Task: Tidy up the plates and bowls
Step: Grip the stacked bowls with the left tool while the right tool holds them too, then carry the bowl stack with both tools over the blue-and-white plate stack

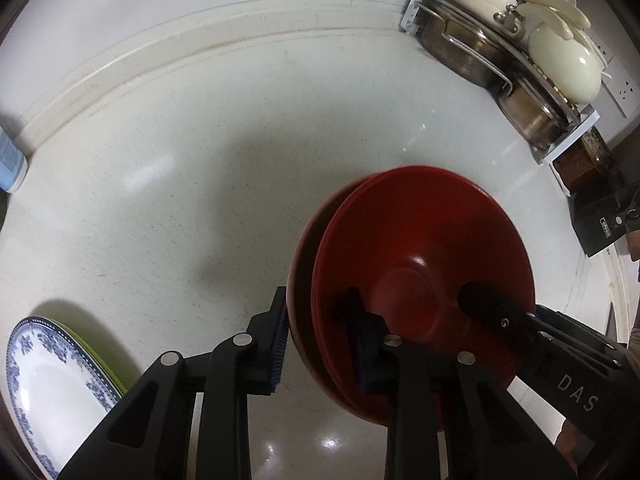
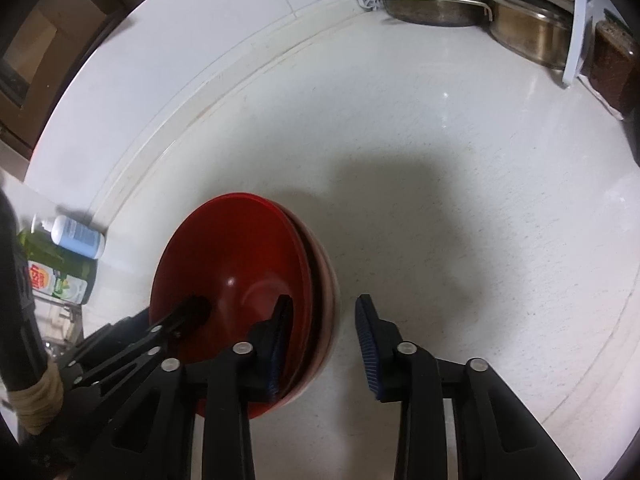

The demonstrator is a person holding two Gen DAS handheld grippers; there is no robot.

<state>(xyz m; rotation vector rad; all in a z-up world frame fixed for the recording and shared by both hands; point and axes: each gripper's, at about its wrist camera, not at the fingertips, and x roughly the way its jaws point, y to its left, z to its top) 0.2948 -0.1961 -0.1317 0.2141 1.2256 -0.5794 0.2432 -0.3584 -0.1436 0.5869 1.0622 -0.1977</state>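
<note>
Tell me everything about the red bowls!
The red bowls are glossy, likely plastic or lacquer, nested one inside another as a stack of at least two, with a paler outer rim showing in the right wrist view. They sit upright on the white counter. The left gripper straddles their rim on one side, the right gripper on the other, each with one finger inside. Both look open rather than clamped.

Both fisheye views are evenly bright, with edges bowed and dark corners. Overhead light throws soft grey shadows across the countertop (image 1: 200, 184) centre; glare spots gleam at six o'clock.
</note>
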